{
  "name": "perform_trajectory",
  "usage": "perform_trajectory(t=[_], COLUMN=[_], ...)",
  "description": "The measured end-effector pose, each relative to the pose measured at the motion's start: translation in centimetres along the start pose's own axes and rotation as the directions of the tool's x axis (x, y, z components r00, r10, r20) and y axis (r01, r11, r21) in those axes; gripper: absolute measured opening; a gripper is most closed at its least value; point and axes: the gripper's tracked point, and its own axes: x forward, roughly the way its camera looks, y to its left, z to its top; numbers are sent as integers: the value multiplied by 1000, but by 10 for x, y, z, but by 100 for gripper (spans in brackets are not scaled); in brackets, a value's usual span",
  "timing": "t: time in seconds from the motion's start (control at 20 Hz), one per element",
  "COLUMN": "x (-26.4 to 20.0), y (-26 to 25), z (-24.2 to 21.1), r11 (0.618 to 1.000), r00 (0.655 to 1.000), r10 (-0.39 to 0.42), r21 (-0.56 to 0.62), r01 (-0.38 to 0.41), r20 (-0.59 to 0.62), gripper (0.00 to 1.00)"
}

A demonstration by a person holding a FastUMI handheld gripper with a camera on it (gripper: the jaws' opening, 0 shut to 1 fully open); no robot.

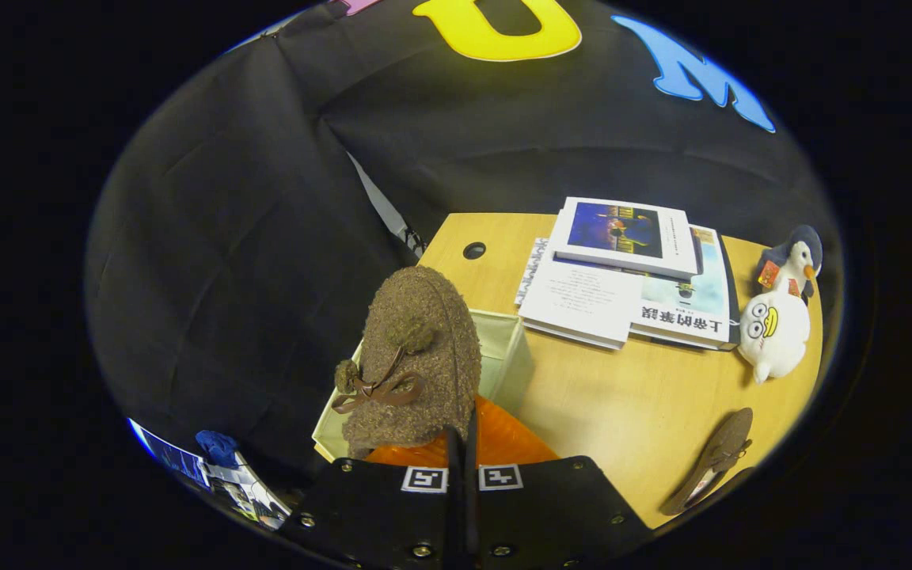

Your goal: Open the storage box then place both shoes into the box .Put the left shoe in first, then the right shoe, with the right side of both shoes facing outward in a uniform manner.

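Note:
My gripper (462,443) is shut on a fuzzy brown shoe (416,356) with a pompom bow, pinching its heel edge so the shoe hangs toe-forward ahead of the fingers. The shoe is held in the air above the open cream storage box (503,348), which stands at the near left corner of the wooden table (630,404). Most of the box's inside is hidden by the shoe. The second brown shoe (713,459) lies on its side on the table to the right of the fingers.
A stack of books (630,273) lies at the back of the table beyond the box. Two plush toys, a white one (777,332) and a penguin (796,257), sit at the far right edge. A cable hole (473,250) marks the table's back left corner.

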Motion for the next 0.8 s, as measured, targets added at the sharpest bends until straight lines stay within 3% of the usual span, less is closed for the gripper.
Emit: perform_trajectory(t=[0.8], x=[87], y=[40], z=[-18], r11=[997], r00=[988], r10=[-64], r21=[-62], r01=[55], r20=[-143], gripper=[0])
